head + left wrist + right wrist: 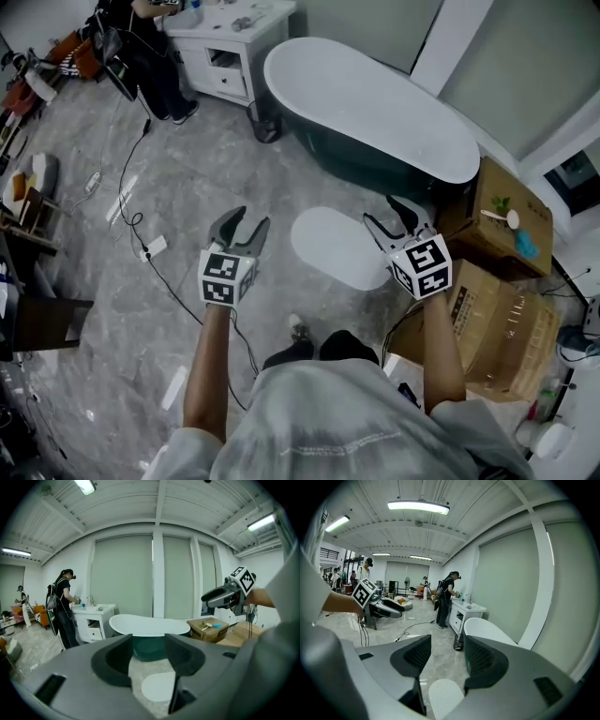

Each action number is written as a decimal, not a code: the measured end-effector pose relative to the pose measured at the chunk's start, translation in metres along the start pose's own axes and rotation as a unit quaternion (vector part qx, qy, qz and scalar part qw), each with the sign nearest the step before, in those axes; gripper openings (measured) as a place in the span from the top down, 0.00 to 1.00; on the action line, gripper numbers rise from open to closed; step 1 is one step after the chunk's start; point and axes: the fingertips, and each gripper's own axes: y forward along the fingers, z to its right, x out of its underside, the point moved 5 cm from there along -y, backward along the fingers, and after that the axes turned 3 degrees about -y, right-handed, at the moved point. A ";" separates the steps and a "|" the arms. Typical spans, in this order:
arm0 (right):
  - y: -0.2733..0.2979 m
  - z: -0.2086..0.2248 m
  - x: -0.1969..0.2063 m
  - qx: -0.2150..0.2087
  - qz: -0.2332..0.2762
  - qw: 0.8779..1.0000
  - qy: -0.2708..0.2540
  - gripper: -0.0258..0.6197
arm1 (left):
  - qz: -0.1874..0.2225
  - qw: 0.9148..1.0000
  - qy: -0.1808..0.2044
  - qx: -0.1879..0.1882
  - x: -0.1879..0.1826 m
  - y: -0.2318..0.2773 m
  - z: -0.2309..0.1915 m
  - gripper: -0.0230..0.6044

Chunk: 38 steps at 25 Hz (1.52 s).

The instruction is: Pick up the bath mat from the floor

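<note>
A white oval bath mat [336, 247] lies flat on the grey marble floor in front of the bathtub [375, 108]. It shows low between the jaws in the left gripper view [158, 686] and in the right gripper view [444, 696]. My left gripper [242, 228] hangs in the air left of the mat, jaws apart and empty. My right gripper [396, 221] hovers over the mat's right end, jaws apart with nothing between them. Both are well above the floor.
Cardboard boxes [497, 272] stand right of the mat. A white vanity [230, 42] with a person [150, 47] beside it is at the back left. Cables and a power strip [150, 248] run across the floor at left. My shoes [323, 345] are just before the mat.
</note>
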 end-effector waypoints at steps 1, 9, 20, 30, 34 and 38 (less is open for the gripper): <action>0.007 0.000 0.005 -0.006 -0.008 1.000 0.002 0.61 | -0.006 1.000 -0.007 0.002 0.004 0.007 -0.003 0.62; 0.089 0.007 0.052 -0.069 -0.071 0.995 0.017 0.61 | -0.069 0.995 -0.067 0.006 0.050 0.078 -0.031 0.63; 0.261 0.049 0.173 -0.139 -0.170 0.974 0.057 0.61 | -0.143 0.981 -0.129 -0.005 0.148 0.223 -0.094 0.63; 0.409 0.039 0.335 -0.162 -0.225 0.956 0.096 0.61 | -0.204 0.959 -0.195 -0.011 0.326 0.353 -0.111 0.63; 0.446 0.017 0.428 -0.151 -0.256 0.941 0.161 0.61 | -0.236 0.949 -0.209 0.005 0.423 0.395 -0.091 0.63; 0.472 -0.005 0.508 -0.137 -0.278 0.929 0.201 0.61 | -0.278 0.935 -0.220 0.009 0.512 0.420 -0.081 0.63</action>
